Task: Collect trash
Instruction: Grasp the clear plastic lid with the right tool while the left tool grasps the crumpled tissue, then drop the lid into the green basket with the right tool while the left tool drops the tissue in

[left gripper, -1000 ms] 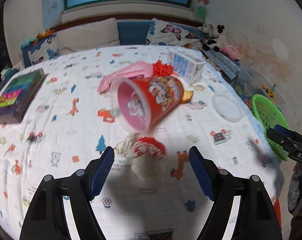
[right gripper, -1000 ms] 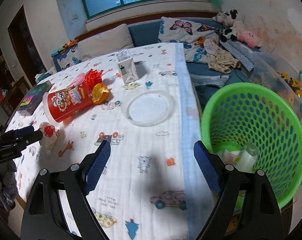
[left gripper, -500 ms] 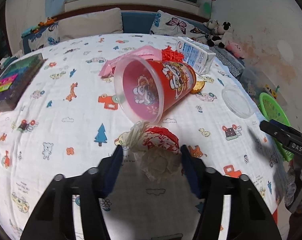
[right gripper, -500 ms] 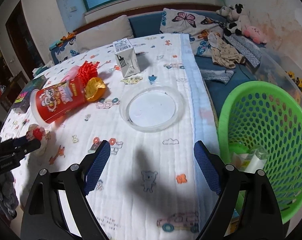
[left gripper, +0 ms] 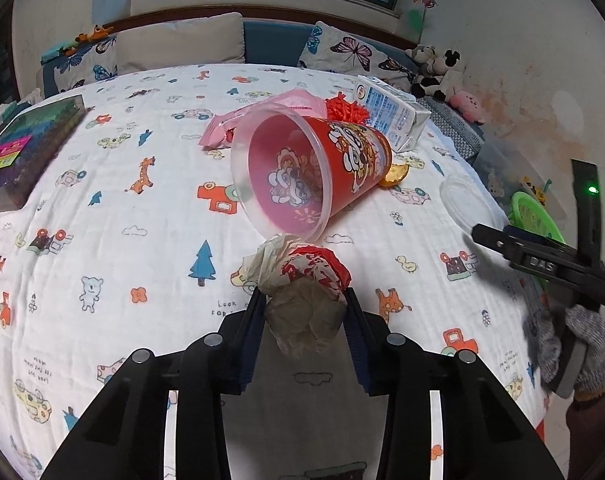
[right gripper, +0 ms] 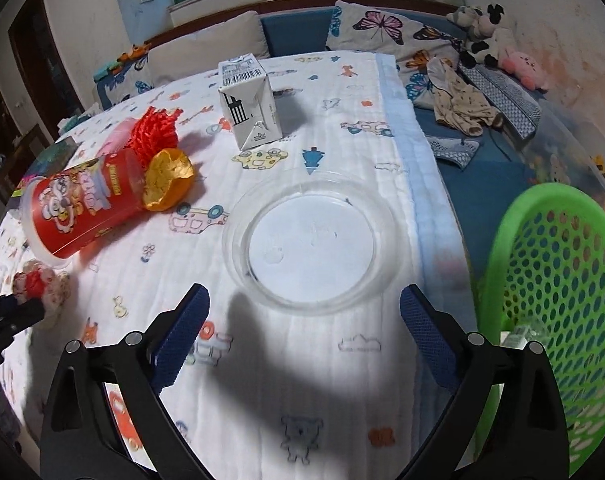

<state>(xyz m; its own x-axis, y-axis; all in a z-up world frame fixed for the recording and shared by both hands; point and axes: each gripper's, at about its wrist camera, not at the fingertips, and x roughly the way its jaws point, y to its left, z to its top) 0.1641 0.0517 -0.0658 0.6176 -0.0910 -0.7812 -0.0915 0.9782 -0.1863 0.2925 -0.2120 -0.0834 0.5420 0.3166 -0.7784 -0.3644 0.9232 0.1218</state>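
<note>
My left gripper (left gripper: 302,300) is shut on a crumpled red-and-white paper wrapper (left gripper: 306,284) on the table; the wrapper also shows in the right wrist view (right gripper: 38,284). A red plastic cup (left gripper: 310,172) lies on its side just beyond it. My right gripper (right gripper: 302,320) is open and empty above the cloth, just before a clear plastic lid (right gripper: 312,240). A green mesh basket (right gripper: 558,304) stands off the table's right edge with some trash inside.
A milk carton (right gripper: 248,100), a gold foil wrapper (right gripper: 166,178), a red pompom (right gripper: 154,136) and a pink packet (left gripper: 262,116) lie on the cartoon-print tablecloth (left gripper: 102,240). A dark box (left gripper: 22,148) sits at the far left. A sofa with pillows lies behind.
My left gripper moved forward and closed on the crumpled wrapper. My right gripper moved forward over the table toward the clear lid and stayed open.
</note>
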